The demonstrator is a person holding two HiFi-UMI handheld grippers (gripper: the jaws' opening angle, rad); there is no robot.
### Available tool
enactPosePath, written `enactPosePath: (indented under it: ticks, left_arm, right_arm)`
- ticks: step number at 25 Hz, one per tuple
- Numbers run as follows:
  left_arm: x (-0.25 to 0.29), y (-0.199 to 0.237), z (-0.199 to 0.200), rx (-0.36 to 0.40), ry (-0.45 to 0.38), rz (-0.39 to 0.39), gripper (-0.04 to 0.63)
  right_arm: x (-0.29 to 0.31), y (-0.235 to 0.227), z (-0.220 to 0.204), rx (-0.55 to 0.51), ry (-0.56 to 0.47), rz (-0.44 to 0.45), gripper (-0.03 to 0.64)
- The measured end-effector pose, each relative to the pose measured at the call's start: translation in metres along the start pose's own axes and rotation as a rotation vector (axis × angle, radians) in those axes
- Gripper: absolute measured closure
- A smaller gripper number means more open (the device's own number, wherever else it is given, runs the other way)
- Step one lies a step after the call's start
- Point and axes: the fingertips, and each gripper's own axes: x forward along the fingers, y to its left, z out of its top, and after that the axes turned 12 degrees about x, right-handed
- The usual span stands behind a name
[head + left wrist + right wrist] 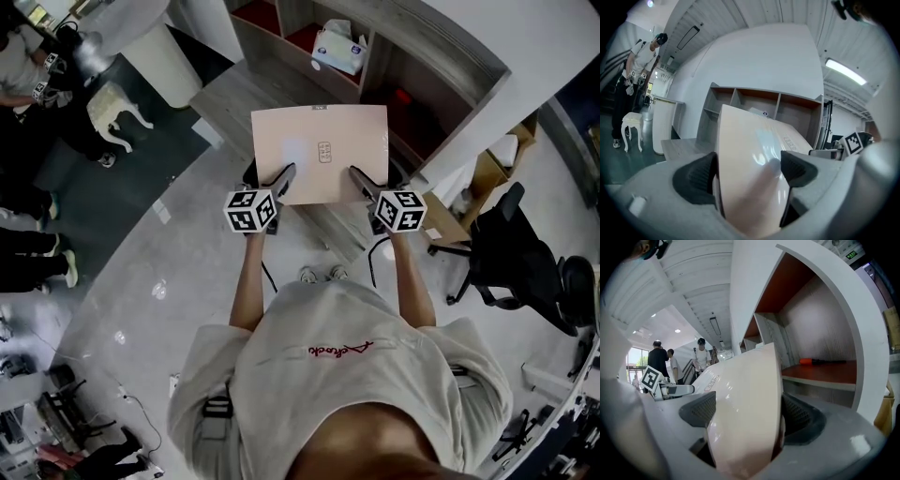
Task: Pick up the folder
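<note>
A pale beige folder (pixel 321 150) with a small printed label is held level in the air in front of the wooden shelf unit. My left gripper (pixel 281 178) is shut on its near left edge, my right gripper (pixel 361 180) on its near right edge. In the left gripper view the folder (pixel 754 154) fills the gap between the dark pads of that gripper (pixel 750 174). The right gripper view shows the folder (pixel 745 394) clamped the same way in the right gripper (pixel 746 414), with the left gripper's marker cube beyond it.
The shelf unit (pixel 403 70) has red-lined compartments, one holding a white tissue pack (pixel 339 47). An orange-handled tool (pixel 820 362) lies on a shelf. A black office chair (pixel 516 262) stands at the right. A white stool (pixel 117 108) and people (pixel 37 94) are at the left.
</note>
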Motion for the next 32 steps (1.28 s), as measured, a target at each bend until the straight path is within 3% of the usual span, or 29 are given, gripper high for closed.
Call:
enactPosePath:
  ticks: [10,32]
  left_arm:
    - [-0.010,-0.004,0.046,0.047,-0.084,0.004,0.153]
    - [-0.006,-0.003,0.040,0.022,-0.084,0.007,0.153]
  right_arm:
    - [-0.010,0.020,0.040,-0.055,-0.082,0.027,0.163]
    - [-0.006,0.017,0.042,-0.083,-0.073,0.028,0.164]
